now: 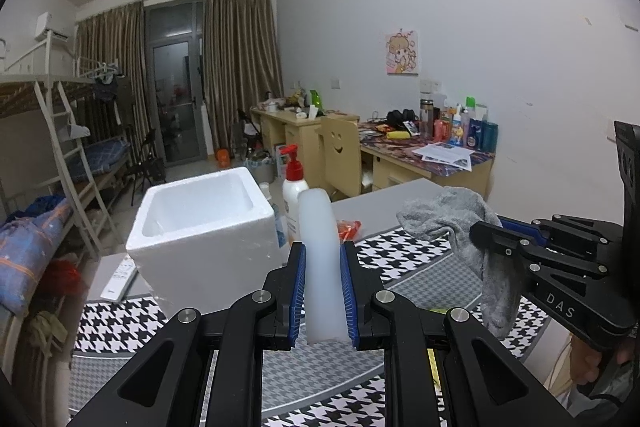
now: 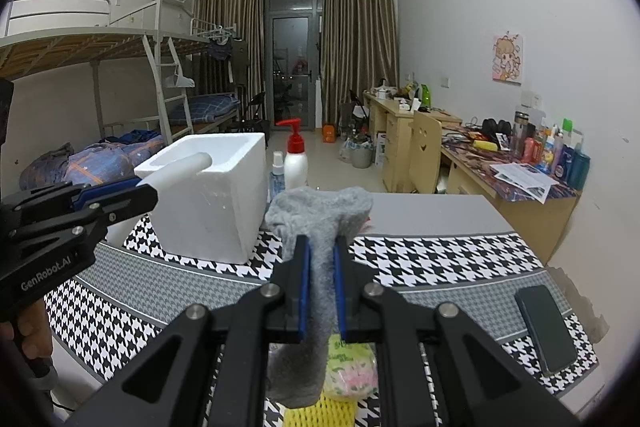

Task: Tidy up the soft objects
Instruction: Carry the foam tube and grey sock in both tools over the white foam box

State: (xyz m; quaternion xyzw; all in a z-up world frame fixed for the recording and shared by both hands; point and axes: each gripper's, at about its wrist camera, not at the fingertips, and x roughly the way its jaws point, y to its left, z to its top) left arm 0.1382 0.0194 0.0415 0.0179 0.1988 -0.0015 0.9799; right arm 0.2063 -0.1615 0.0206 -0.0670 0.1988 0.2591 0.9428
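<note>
My left gripper (image 1: 323,251) is shut on a white foam strip (image 1: 320,259) and holds it upright above the table, just right of the white foam box (image 1: 200,227). In the right wrist view the strip (image 2: 180,171) reaches over the box's (image 2: 216,203) near rim from the left gripper (image 2: 136,193). My right gripper (image 2: 320,247) is shut on a grey sock (image 2: 320,215) that hangs through the jaws. In the left wrist view the sock (image 1: 452,223) droops from the right gripper (image 1: 486,231) at the right.
The table has a houndstooth cloth (image 2: 440,259). A red-pump bottle (image 2: 295,163) and a small spray bottle (image 2: 277,175) stand behind the box. A dark phone (image 2: 546,329) lies at right. A yellow mesh pad (image 2: 320,415) and a pale bag (image 2: 352,371) lie under the right gripper.
</note>
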